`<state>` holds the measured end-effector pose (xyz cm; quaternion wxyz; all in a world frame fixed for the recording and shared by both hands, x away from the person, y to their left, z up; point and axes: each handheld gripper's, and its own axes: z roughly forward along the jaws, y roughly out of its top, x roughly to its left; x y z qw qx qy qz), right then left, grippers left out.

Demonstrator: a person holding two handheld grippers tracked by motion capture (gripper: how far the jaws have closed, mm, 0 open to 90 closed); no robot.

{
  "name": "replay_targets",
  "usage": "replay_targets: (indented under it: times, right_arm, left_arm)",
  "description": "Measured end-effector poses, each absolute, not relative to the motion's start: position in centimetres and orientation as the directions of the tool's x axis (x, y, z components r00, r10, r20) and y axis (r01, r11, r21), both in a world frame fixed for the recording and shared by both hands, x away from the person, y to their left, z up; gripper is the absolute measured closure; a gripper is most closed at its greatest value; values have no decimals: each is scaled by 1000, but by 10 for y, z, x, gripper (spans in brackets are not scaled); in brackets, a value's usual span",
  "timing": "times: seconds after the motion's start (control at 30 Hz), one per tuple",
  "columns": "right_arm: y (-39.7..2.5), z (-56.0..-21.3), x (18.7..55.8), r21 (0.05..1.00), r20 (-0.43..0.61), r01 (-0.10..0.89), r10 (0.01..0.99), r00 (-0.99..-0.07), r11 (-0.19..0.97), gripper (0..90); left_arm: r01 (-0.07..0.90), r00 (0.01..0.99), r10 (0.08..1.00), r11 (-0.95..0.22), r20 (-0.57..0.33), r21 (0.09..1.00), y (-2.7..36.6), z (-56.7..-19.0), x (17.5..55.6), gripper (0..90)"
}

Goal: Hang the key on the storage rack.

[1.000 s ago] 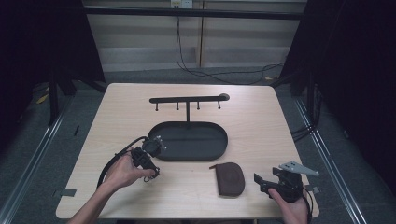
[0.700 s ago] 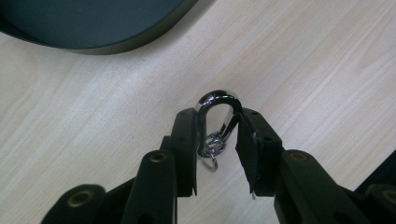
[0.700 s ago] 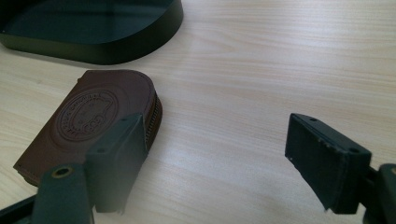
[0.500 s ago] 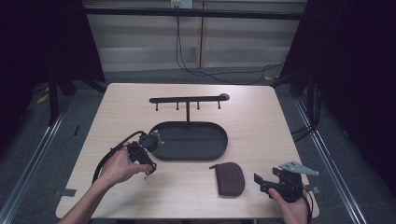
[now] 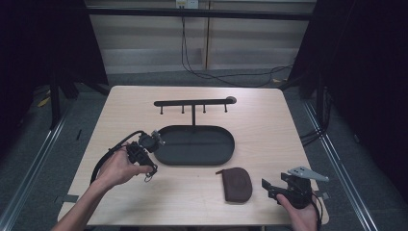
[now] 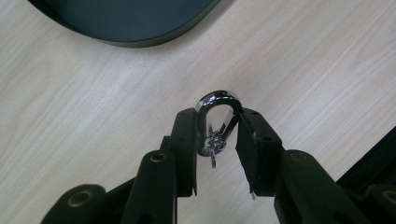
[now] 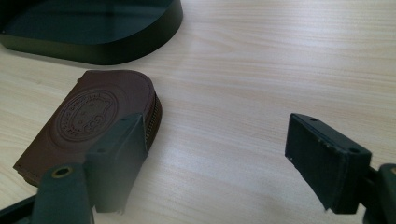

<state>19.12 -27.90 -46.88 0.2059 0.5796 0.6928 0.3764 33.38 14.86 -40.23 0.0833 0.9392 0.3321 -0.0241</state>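
Two hand-held grippers work over the bench [image 5: 269, 120]. The left hand-held gripper [image 6: 218, 135] pinches a silver carabiner clip [image 6: 215, 122] by its sides, loop end free, seemingly for hanging on the hook rack [image 5: 193, 103] behind the dark tray [image 5: 226, 155]; its forearm angles inward. The right hand-held gripper [image 7: 219, 154] rests low, jaws spread, beside the brown pouch [image 7: 93, 116].
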Motion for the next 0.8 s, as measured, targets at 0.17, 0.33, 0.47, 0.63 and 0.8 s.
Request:
replay_targets:
  times: [0.17,0.33,0.47,0.63,0.8]
  right_arm:
    - [-279,-469,191,761,151,647,957,-246,46,202]
    - [-279,-469,192,760,151,648,957,-246,47,202]
    - [-279,-469,191,760,152,648,957,-246,46,202]
    - [-279,-469,192,760,151,648,958,-245,46,202]
    - [-279,-469,192,760,151,648,958,-244,45,202]
  left_arm:
    - [624,781,616,-769,-100,140,150,-393,336,688]
    - [635,772,627,-757,-101,154,152,-387,338,688]
    - [643,766,634,-750,-107,157,154,-383,340,688]
    - [647,762,638,-744,-111,165,156,-377,343,688]
    - [650,760,640,-742,-112,167,156,-372,345,688]
